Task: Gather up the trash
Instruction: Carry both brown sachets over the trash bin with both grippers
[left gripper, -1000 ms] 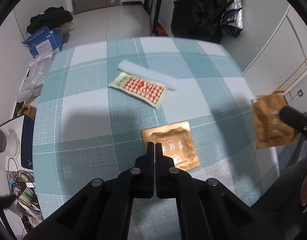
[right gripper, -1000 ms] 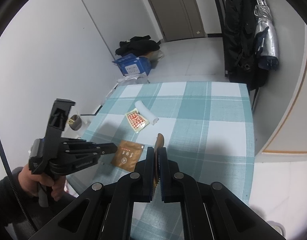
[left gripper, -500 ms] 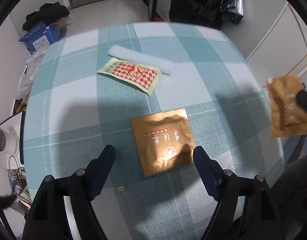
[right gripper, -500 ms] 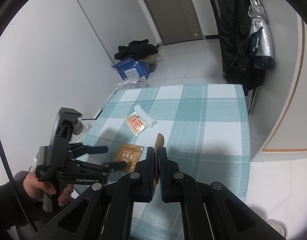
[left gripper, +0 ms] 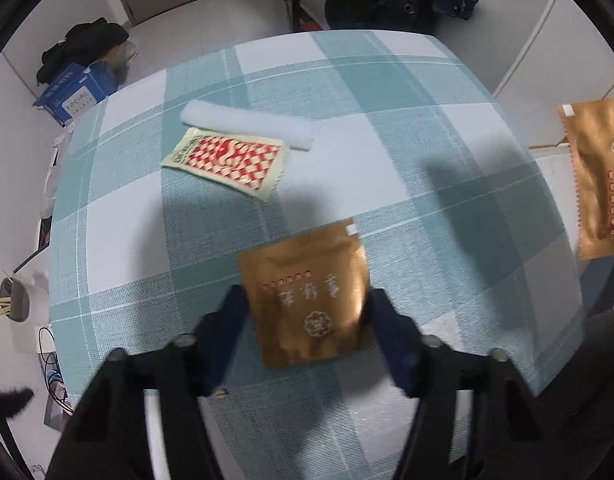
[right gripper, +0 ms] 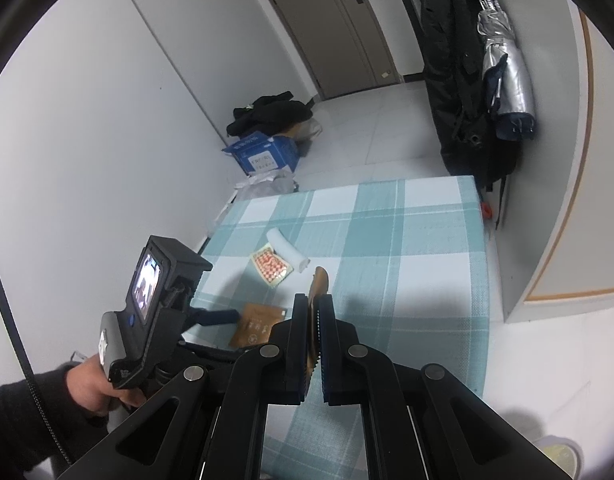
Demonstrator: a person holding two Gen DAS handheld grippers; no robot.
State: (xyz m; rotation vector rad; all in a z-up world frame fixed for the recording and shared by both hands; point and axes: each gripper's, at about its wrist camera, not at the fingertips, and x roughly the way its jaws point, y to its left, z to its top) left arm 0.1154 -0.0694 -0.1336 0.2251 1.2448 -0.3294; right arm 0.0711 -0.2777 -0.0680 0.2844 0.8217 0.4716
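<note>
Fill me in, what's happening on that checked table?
A person is collecting trash with handheld tongs. The right tongs are shut on one gold packet. The left tongs straddle a second gold packet lying on the table, jaws closing, not yet gripping it. A red-checked packet and a white roll lie farther back, untouched.
</note>
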